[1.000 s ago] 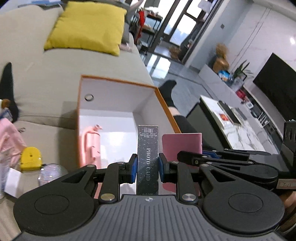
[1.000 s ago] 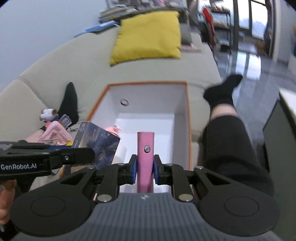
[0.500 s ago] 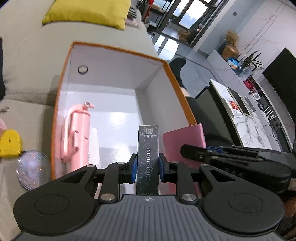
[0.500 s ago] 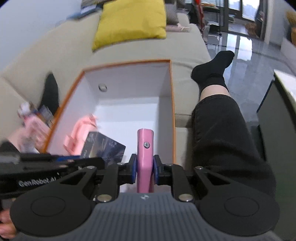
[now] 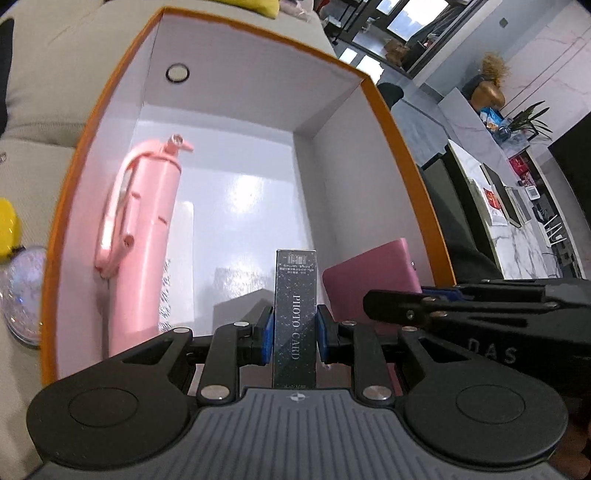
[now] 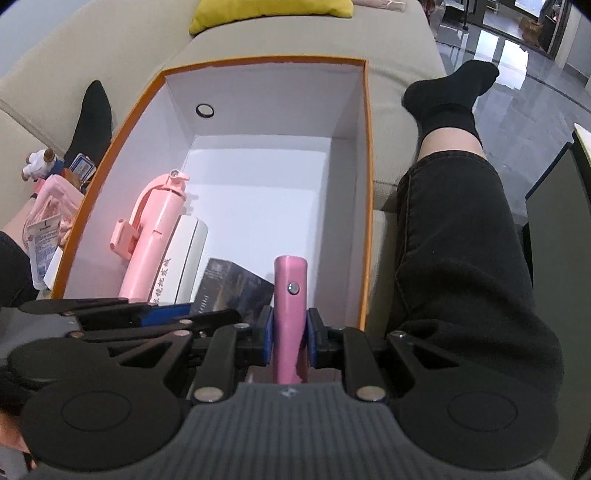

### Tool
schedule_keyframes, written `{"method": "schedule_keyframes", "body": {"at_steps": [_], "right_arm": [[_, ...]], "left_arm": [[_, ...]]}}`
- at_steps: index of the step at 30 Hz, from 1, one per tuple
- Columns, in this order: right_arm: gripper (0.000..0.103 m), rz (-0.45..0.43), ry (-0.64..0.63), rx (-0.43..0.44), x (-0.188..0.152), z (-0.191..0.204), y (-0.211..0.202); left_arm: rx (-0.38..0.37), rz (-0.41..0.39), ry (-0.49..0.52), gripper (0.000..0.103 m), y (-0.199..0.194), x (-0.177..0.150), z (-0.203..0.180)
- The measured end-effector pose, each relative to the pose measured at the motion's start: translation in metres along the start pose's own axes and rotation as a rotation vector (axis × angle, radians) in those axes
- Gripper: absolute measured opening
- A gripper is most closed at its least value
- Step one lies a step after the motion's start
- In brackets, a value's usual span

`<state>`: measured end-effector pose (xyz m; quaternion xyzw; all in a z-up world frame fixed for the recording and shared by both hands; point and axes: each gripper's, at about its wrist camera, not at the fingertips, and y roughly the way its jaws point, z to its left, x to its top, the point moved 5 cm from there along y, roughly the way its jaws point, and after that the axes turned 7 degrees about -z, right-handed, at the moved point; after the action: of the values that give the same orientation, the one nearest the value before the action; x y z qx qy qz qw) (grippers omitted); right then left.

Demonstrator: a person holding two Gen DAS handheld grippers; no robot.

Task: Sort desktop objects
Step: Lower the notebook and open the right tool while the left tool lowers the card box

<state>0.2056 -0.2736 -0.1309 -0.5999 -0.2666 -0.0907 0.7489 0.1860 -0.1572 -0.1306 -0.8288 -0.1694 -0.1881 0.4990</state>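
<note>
My left gripper [image 5: 294,330] is shut on a black photo card box [image 5: 294,295], held upright over the near end of an orange-rimmed white box [image 5: 258,33]. My right gripper [image 6: 290,334] is shut on a pink case [image 6: 290,295], edge up, just right of the left one; it also shows in the left wrist view [image 5: 373,269]. The photo card box shows in the right wrist view [image 6: 236,288]. Inside the box lie a pink bottle [image 5: 147,229] along the left wall and a white box [image 6: 184,258] beside it.
The box sits on a beige sofa [image 6: 295,37] with a yellow cushion [image 6: 273,9]. A person's black-trousered leg [image 6: 454,236] lies right of the box. A yellow object [image 5: 7,229] and a clear disc [image 5: 22,291] lie left of it, with pink items [image 6: 48,206].
Both grippers have moved forward and down toward the white box with their objects still held. The box now fills both views.
</note>
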Motion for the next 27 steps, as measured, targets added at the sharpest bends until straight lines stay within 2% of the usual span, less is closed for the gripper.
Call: {"method": "schedule_keyframes", "body": {"at_steps": [11,13,14,17,20,24,27], "right_arm": [[0.020,0.024,-0.008,-0.011,0.004,0.000,0.000],[0.021,0.025,-0.006,-0.013,0.005,0.000,-0.002],[0.026,0.024,-0.001,-0.016,0.005,-0.001,-0.004],[0.027,0.032,0.017,-0.001,0.006,-0.002,-0.007],[0.027,0.008,0.024,-0.003,0.006,-0.002,-0.014],[0.028,-0.079,0.047,-0.014,0.008,-0.007,-0.033],[0.028,-0.131,0.069,-0.021,0.011,-0.014,-0.045]], "left_arm": [[0.005,0.014,-0.016,0.025,0.001,-0.005,0.003],[0.007,0.014,-0.014,0.025,0.003,-0.004,-0.001],[0.006,0.016,-0.016,0.025,0.003,-0.004,-0.001],[0.004,0.021,-0.017,0.026,0.002,-0.005,-0.001],[0.000,0.031,-0.016,0.026,0.003,-0.006,-0.002],[-0.018,0.034,-0.001,0.026,0.004,-0.006,-0.012],[0.009,0.036,0.017,0.026,0.007,-0.005,-0.018]]}}
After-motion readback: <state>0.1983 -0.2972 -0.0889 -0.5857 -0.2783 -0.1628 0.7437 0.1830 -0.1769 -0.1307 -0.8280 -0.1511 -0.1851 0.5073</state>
